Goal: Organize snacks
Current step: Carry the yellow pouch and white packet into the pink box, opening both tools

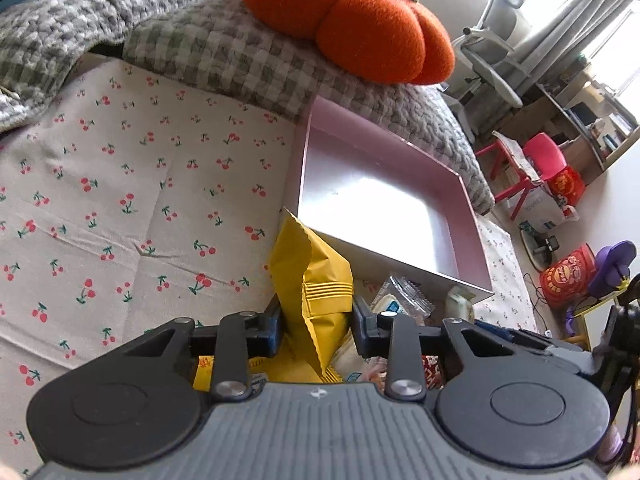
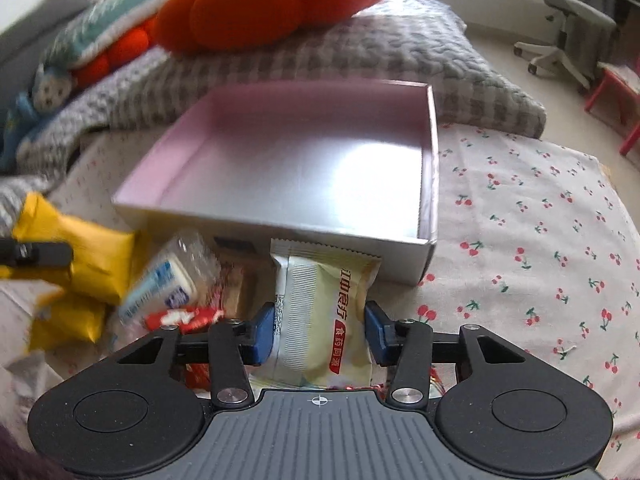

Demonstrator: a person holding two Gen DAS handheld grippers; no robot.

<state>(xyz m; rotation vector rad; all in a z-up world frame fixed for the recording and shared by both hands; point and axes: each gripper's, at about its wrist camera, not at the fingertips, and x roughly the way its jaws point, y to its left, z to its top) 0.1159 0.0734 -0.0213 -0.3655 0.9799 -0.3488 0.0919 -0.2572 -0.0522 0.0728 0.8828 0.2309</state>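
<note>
Snacks [image 2: 168, 284] heaped before pink box [image 2: 280, 216]; left tongs [image 1: 316, 320] clamping yellow packet [image 1: 316, 280], right tongs [image 2: 320, 328] pale packet [image 2: 324, 312].

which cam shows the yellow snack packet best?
Left wrist: the yellow packet stands sharp between the left gripper pads, pinched. The right wrist view catches it only blurred at the left edge, beside the pink box.

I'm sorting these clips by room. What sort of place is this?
Most likely a bedroom at home: a bed with a cherry-print sheet, a checked blanket with an orange plush pumpkin, and an office chair nearby.
</note>
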